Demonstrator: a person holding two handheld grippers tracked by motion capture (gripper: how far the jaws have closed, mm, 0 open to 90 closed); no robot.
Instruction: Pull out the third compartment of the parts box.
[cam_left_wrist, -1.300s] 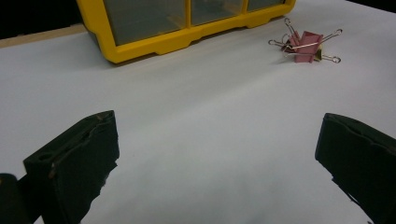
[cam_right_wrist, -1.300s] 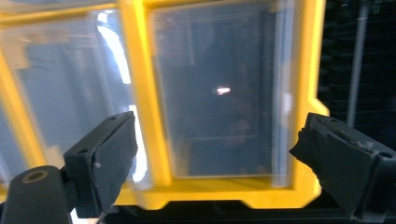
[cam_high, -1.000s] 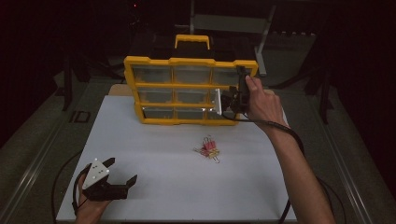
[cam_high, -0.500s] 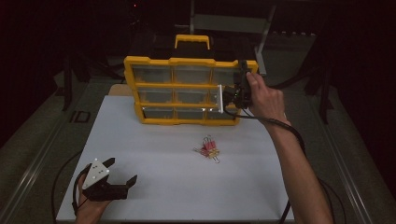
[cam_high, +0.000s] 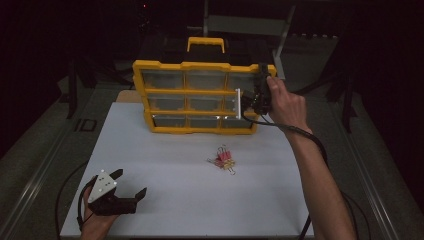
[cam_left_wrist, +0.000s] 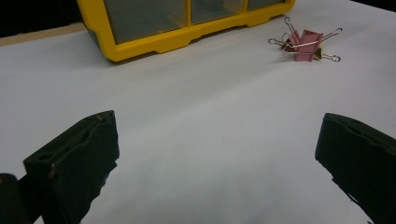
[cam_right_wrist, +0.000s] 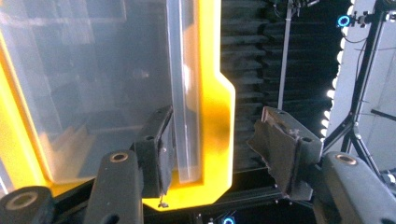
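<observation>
High view: yellow organizer box (cam_high: 200, 95) standing upright at far edge of white table (cam_high: 175, 200), clear-fronted compartments facing the person, black case with yellow handle (cam_high: 206, 44) behind it. Right gripper (cam_high: 256, 96) held level at box's right edge, beside middle row, jaws straddling yellow side frame near a pale upright strip; contact hard to judge from here. Cluster of pink binder clips (cam_high: 223, 160) lying on table in front of box, well apart from both grippers. Left gripper (cam_high: 131, 187) resting low at near left corner of table, jaws spread wide, nothing between them. Left gripper view: both black jaws far apart over bare white surface, touching no object; binder clips (cam_left_wrist: 306, 43) ahead to upper right, bottom edge of organizer box (cam_left_wrist: 187, 37) beyond. Right gripper view: right gripper (cam_right_wrist: 215, 149) about half open, jaws just been closing; one pad against clear lid edge (cam_right_wrist: 184, 93) of the box, yellow frame (cam_right_wrist: 215, 107) standing in the gap, other pad clear of frame with dark space between. No firm pinch yet.
</observation>
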